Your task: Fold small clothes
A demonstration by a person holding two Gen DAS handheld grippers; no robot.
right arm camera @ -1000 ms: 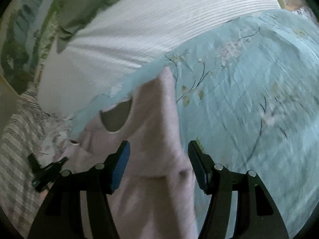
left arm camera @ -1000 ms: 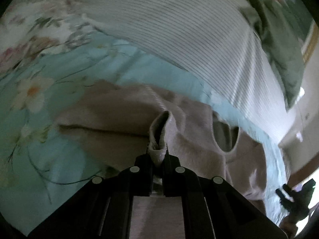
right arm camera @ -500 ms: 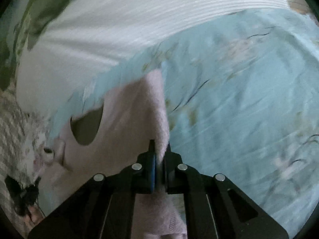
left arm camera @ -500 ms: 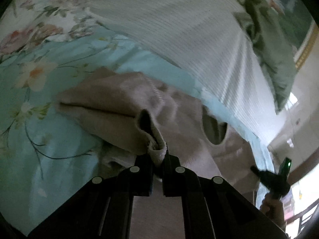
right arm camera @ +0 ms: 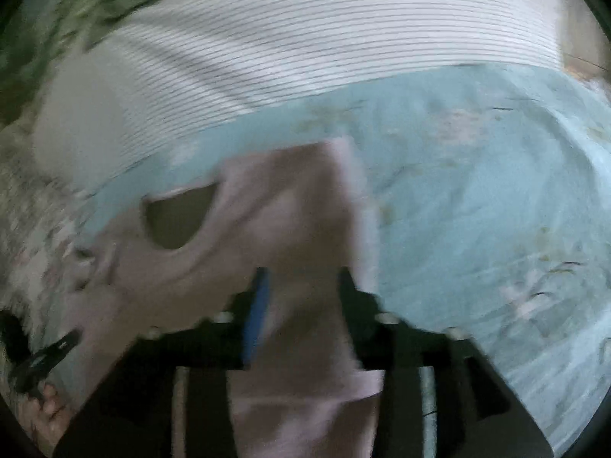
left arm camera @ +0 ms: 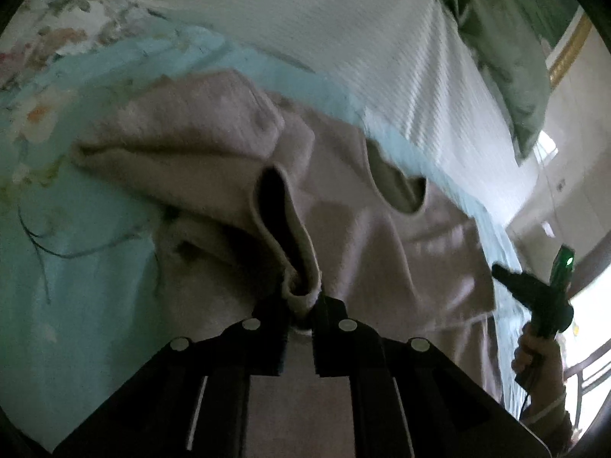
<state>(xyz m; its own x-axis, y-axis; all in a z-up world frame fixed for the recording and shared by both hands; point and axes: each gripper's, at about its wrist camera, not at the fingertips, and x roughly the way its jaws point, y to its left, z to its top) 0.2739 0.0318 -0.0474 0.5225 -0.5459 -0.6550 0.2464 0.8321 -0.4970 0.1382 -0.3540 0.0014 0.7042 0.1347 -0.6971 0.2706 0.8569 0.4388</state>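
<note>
A pale pink sweater (left arm camera: pixel 401 248) lies flat on the bed, its neck opening (left arm camera: pixel 397 187) towards the pillows. My left gripper (left arm camera: pixel 303 301) pinches the sleeve cuff (left arm camera: pixel 290 229) and holds it over the sweater's body; its jaws are just beginning to open, with the cuff still between the pads. In the right wrist view my right gripper (right arm camera: pixel 301 278) hovers over the sweater's (right arm camera: pixel 298 206) right side. Its jaws are opening, and the cloth lies below them without being pressed.
A teal floral sheet (right arm camera: pixel 477 210) covers the bed around the sweater. A white striped cover (right arm camera: pixel 305 38) lies beyond it, with a green floral pillow (left arm camera: pixel 508 57) behind. A hand (left arm camera: pixel 534 355) holding the right gripper shows at the left view's right edge.
My right gripper shut on the sweater's side edge half a second ago and has now let go and spread. My left gripper carried the cuff inward over the body and lower.
</note>
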